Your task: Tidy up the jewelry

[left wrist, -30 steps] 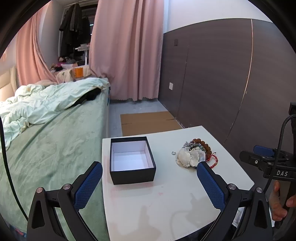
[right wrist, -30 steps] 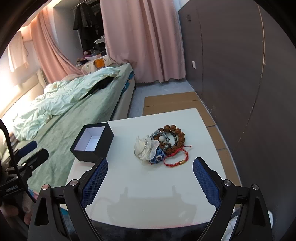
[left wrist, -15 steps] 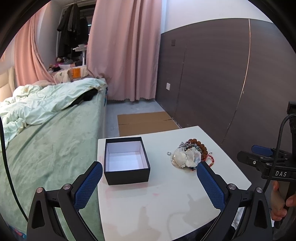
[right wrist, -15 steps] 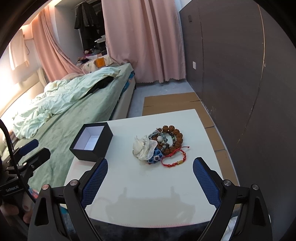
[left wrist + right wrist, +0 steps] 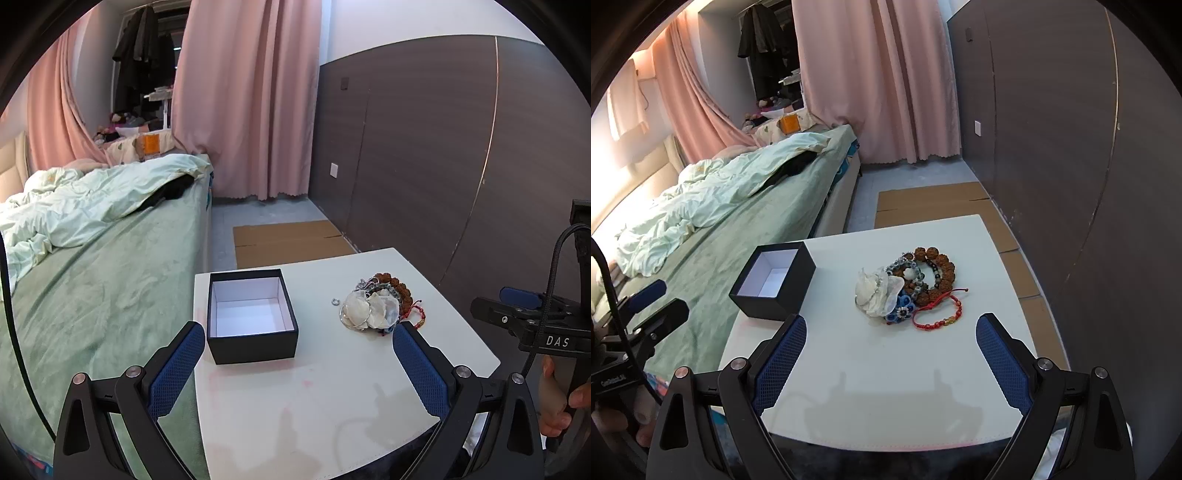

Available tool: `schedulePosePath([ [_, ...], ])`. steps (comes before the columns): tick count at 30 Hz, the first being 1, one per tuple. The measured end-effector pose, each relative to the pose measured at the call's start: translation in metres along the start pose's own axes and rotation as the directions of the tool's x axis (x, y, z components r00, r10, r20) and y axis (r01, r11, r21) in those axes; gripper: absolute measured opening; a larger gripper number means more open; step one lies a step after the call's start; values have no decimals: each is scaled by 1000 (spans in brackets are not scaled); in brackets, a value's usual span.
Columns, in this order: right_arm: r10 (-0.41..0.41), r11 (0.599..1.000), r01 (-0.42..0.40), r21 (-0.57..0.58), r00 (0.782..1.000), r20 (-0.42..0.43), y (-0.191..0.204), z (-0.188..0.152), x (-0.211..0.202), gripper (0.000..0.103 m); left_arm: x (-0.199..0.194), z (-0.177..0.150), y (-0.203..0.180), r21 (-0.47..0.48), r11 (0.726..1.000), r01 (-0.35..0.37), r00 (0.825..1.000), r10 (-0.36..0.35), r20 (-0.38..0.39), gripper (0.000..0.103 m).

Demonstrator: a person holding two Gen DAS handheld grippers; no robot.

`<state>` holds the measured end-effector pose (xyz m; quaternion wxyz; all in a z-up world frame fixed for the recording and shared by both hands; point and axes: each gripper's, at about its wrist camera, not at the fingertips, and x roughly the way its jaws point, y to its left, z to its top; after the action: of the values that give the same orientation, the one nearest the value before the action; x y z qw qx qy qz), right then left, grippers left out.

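Note:
An open black box with a white inside [image 5: 251, 317] [image 5: 774, 280] stands on the left of the white table [image 5: 332, 398] [image 5: 886, 373]. A jewelry pile [image 5: 380, 306] [image 5: 908, 288] lies to its right: white shell piece, brown bead bracelet [image 5: 938, 269], blue flower piece [image 5: 903, 310], red cord bracelet [image 5: 940, 314]. A small silver ring [image 5: 335, 301] lies apart, left of the pile. My left gripper [image 5: 297, 354] is open and empty, near the table's front. My right gripper [image 5: 890, 347] is open and empty, short of the pile.
A bed with a green cover and rumpled quilt [image 5: 92, 258] [image 5: 731, 221] runs along the table's left side. Flat cardboard [image 5: 288, 240] lies on the floor behind the table. A dark panel wall [image 5: 424, 166] stands on the right. Pink curtains hang at the back.
Both views have shifted slightly; the box and jewelry sit a little closer and more central. Nothing on the table has moved, and both grippers stay open.

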<state>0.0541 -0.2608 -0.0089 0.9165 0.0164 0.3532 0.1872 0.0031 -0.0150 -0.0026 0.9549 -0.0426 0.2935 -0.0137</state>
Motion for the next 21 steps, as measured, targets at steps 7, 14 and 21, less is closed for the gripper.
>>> schedulePosePath([
  [7,0,1000,0,5,1000,7,-2,2,-1,94,0,0,0,-1,1000,-1,1000,1,0,102],
  [14,-1,1000,1,4,1000,7,-2,2,-1,94,0,-1,0,1,1000,2,1000,-2,-3,102],
  [21,-2,1000,2,4,1000,7,-3,2,-1,94,1,0,-1,4,1000,7,1000,-7,-9,102],
])
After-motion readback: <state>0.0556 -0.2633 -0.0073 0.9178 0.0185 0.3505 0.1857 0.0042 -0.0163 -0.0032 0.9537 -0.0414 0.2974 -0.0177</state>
